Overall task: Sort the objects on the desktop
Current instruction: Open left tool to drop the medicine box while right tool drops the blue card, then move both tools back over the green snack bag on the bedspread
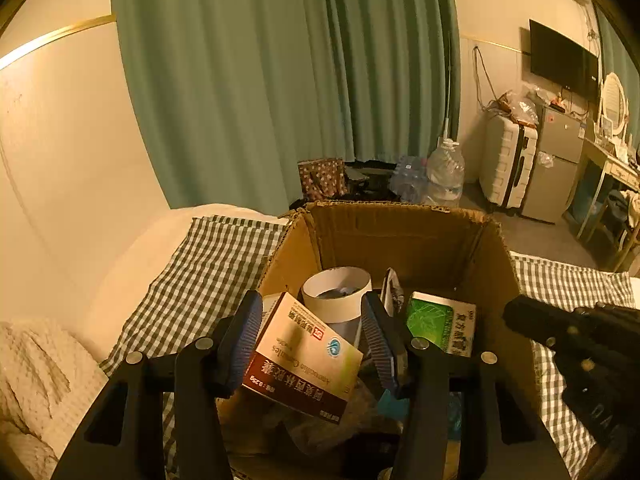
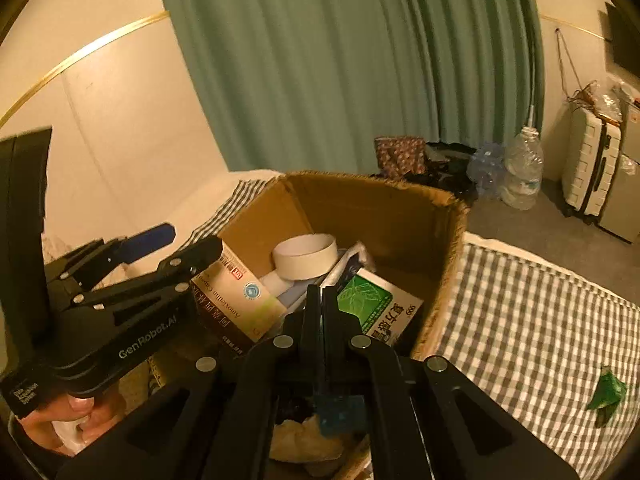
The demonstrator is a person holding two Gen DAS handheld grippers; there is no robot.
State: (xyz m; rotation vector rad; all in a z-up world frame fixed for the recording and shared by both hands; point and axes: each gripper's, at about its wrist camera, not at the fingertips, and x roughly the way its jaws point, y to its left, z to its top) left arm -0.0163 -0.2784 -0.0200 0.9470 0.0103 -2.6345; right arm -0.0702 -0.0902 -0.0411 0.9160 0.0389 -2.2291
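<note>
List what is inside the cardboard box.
Cardboard box holds a tape roll, maroon medicine box and green medicine box; lower contents are covered.

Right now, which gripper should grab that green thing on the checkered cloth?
Probably the right gripper: the green scrap lies on the cloth at its right side. The left gripper is open over the cardboard box.
</note>
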